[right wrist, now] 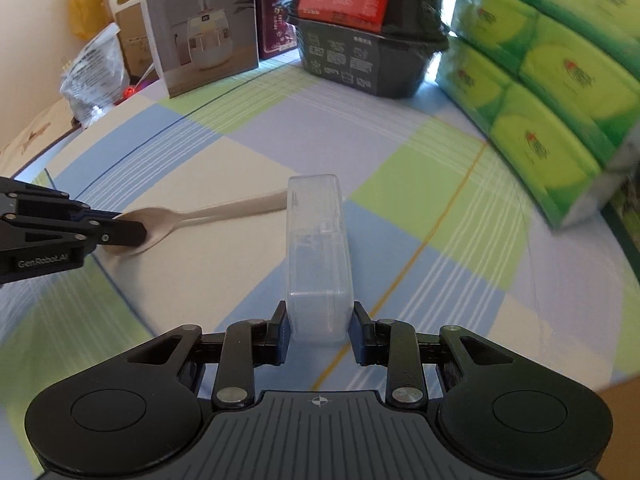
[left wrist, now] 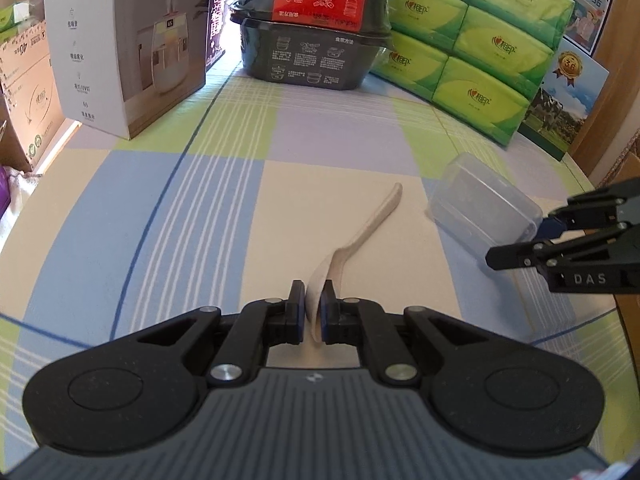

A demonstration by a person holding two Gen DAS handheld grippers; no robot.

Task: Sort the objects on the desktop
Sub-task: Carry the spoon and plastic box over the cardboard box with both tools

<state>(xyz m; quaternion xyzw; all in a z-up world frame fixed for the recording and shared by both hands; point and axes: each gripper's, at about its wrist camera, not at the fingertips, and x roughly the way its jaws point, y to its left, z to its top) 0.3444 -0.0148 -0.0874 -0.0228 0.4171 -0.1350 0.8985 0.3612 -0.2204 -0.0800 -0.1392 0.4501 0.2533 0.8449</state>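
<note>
My left gripper point(left wrist: 313, 300) pinched beige spoon point(left wrist: 362, 236) at bowl, handle pointing far. My right gripper point(right wrist: 320, 320) clamped clear plastic box point(right wrist: 318, 248), near-right on checked tablecloth point(left wrist: 160, 220). Judged early: both grasped, neither yet placed.

Round bench point(left wrist: 168, 216) under a checked cloth of blue, green, lilac and cream. Along its far edge: white humidifier box point(left wrist: 132, 40), black food tubs point(left wrist: 316, 52), green tissue packs point(left wrist: 472, 40). Bright daylight behind; cardboard boxes point(left wrist: 24, 92) at left.
</note>
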